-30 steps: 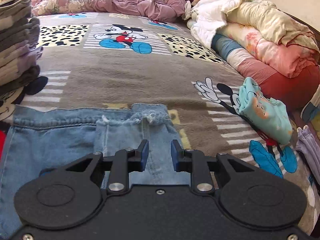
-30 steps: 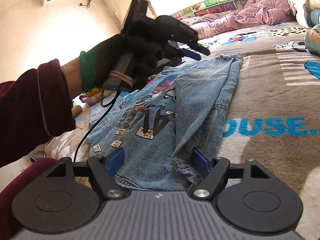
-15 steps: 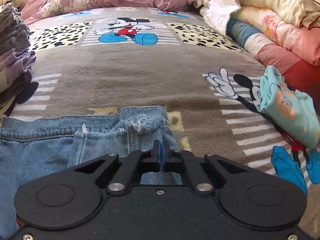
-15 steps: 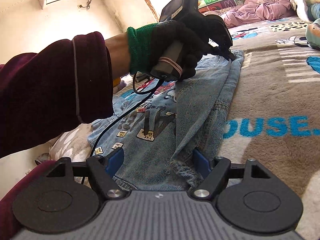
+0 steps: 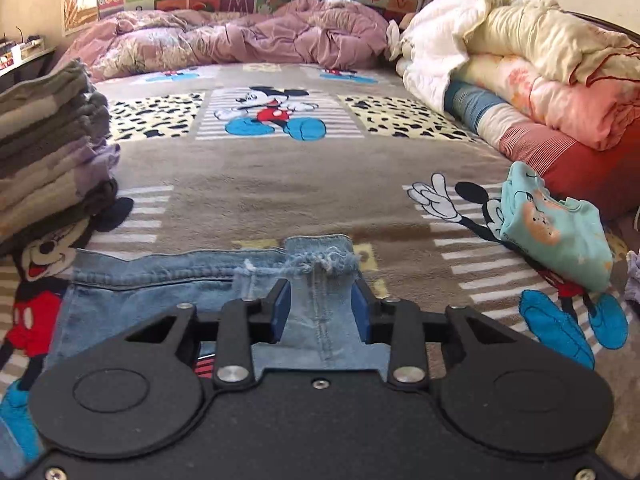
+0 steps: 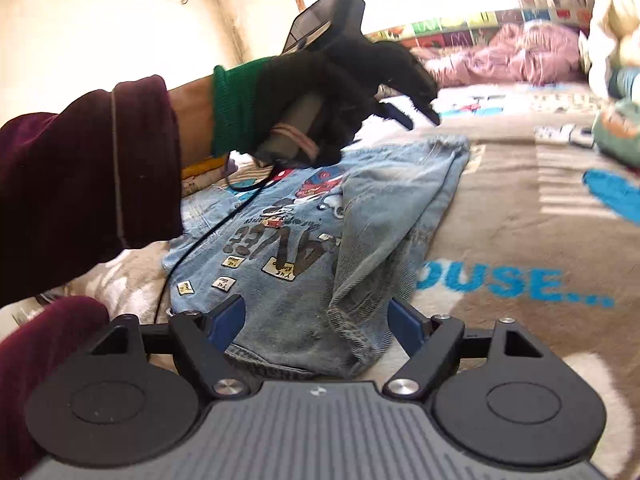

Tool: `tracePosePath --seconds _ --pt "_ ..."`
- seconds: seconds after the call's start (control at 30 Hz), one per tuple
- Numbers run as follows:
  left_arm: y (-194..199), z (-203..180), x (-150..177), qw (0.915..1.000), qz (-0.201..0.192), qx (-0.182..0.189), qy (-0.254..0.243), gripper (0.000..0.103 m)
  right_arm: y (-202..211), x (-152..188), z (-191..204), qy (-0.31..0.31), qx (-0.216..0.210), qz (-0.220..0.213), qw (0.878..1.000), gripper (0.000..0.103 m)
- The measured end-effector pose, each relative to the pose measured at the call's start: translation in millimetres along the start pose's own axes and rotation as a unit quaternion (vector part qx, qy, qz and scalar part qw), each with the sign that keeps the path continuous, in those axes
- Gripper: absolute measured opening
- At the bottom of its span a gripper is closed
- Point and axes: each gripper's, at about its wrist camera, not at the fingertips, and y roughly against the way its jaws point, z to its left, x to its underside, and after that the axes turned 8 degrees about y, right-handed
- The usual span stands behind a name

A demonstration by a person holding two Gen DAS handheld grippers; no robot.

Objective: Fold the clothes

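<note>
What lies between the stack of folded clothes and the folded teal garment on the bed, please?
In the left wrist view, only bare blanket separates the stack from the teal garment.

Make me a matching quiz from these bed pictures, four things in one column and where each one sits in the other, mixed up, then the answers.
Things
1. denim jacket
2. folded stack of clothes
3. teal folded top
4. purple quilt

Places
A. far end of the bed, by the headboard
B. left edge of the left wrist view
C. spread flat just ahead of both grippers
D. right side, on the cartoon blanket near the rolled bedding

Pairs: 1-C, 2-B, 3-D, 4-A
</note>
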Motion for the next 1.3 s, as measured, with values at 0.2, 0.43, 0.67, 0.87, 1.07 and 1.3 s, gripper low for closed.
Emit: tracePosePath --seconds 0.2,0.43,0.67,0.87,1.07,1.3 --pt "22 14 40 0.999 0.025 0.03 -0.02 0.031 -24 -15 23 0.099 0.029 -0.023 0.994 0.066" --pt "14 7 79 0.9958 0.058 0.007 -0.071 0.032 -47 -12 24 0.084 0.026 0.042 0.995 0.064" --pt "54 7 89 0.9981 0.029 0.016 -0.052 0.054 -32 -6 35 0.067 0.04 0.035 0.996 0.065" --pt "89 7 98 0.999 0.003 0.024 -0.037 0.056 -20 1 41 0.05 0.053 0.029 0.997 0.066" --pt "141 50 131 0.9963 0.004 0.063 0.058 0.08 1 8 45 -0.003 0.062 0.007 0.998 0.069" --pt "186 125 151 0.9833 0.005 0.063 0.171 0.09 11 9 59 -0.025 0.069 -0.014 0.997 0.074"
